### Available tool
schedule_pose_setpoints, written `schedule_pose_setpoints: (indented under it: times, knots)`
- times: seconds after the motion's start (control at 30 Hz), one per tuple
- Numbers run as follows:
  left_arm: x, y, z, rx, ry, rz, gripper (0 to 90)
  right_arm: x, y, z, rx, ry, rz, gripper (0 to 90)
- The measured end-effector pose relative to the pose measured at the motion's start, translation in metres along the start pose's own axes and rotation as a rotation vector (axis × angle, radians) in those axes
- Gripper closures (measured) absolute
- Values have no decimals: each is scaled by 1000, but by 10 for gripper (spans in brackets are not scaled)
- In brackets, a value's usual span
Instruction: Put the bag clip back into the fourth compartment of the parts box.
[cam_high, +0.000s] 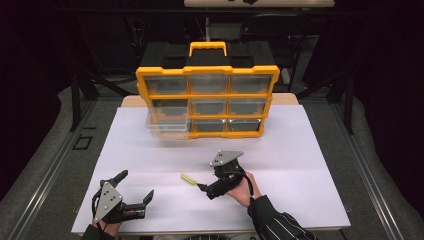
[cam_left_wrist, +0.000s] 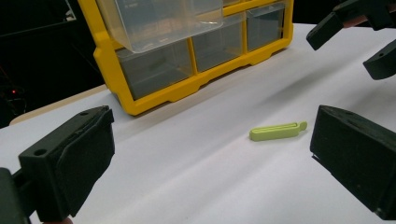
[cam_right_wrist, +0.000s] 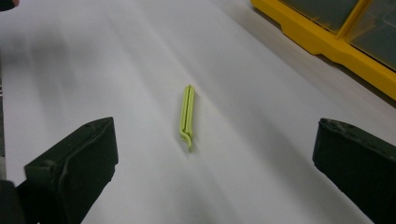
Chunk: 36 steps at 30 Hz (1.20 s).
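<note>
Open white table surface (cam_high: 300, 165) stretches between the two grippers and the yellow organizer (cam_high: 207, 100), which blocks the far edge. Its clear drawer (cam_high: 167, 125) (bottom-left slot) juts out over the table. A small green clip (cam_high: 188, 178) lies alone mid-table, just ahead of the right gripper (cam_high: 201, 188).

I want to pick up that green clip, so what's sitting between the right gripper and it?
Nothing: in the right gripper view, bare white table runs from the open right gripper to the green clip.
</note>
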<state>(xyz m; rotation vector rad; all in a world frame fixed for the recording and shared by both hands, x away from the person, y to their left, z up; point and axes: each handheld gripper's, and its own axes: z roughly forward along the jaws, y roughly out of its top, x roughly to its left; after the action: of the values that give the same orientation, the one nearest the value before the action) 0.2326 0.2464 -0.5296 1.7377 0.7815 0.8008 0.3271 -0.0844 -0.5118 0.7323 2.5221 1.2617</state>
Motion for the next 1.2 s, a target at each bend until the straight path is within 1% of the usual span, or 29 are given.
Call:
schedule_pose_setpoints:
  times: [0.13,0.2,0.33,0.47,0.67,0.73,0.77,0.8,0.87,0.93,1.0,1.1,1.17,1.2]
  knots:
    - [1,0,0,-1,1,-1,2,1,7,5,22,-2,-1,0]
    - [0,0,0,-1,1,-1,2,2,10,9,35,4,-4,0]
    - [0,0,0,7,-3,-2,2,4,15,16,82,0,-13,7]
    - [0,0,0,7,-4,-3,2,5,19,22,115,4,-17,34]
    - [1,0,0,10,-7,-4,2,6,26,31,189,-3,-29,88]
    - [1,0,0,11,-9,-4,2,7,29,33,198,-5,-37,106]
    - [1,0,0,11,-9,-5,2,8,31,34,206,-9,-34,120]
    - [0,0,0,12,-10,-6,2,8,32,35,207,-8,-44,138]
    - [0,0,0,12,-9,-6,2,9,34,38,214,-7,-47,154]
    - [1,0,0,12,-10,-5,2,11,36,40,224,-16,-57,209]
    - [1,0,0,13,-10,-5,2,14,38,43,232,-19,-67,237]
    - [0,0,0,17,-9,-7,2,18,40,48,252,-32,-94,309]
    - [1,0,0,19,-8,-7,2,19,41,51,264,-23,-107,363]
    - [1,0,0,19,-9,-8,2,21,41,52,274,-27,-109,393]
